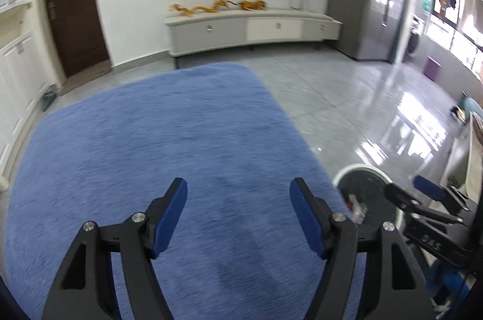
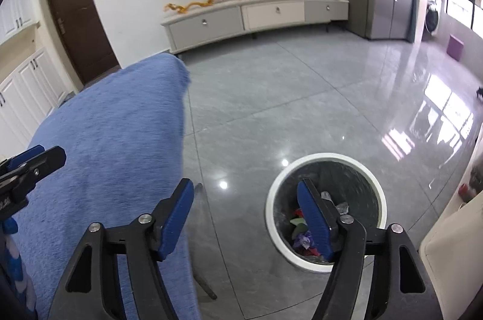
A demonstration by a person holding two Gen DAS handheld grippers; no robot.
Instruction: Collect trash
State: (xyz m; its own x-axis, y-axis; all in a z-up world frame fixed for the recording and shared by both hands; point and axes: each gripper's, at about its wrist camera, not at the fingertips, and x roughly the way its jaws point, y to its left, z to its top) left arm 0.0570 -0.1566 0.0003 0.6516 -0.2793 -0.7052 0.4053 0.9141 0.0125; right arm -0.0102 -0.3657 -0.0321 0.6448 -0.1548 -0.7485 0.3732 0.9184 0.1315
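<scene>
Both tools stand released with nothing between their blue-padded fingers: the left tool (image 1: 238, 214) hovers over the blue plush-covered counter (image 1: 151, 154), and the right tool (image 2: 245, 217) hangs past that counter's right edge, above the glossy grey tiled floor (image 2: 286, 96). Just to the right of the counter on the floor stands the round white-rimmed trash bin with a dark liner (image 2: 326, 158), the right tool's right finger reaching over its mouth. Inside lies the collected trash (image 2: 302, 238): crumpled scraps in red, green and purple, with some clear plastic. The left wrist view is motion-blurred, yet the counter top it shows bears no scraps, and none shows on the floor near the bin. By these views the step in hand looks like the end of a drop into the bin, and the task seems near its close. The next move would call for a look over the counter and the floor for any stray piece, or else drawing both tools away from the bin.
</scene>
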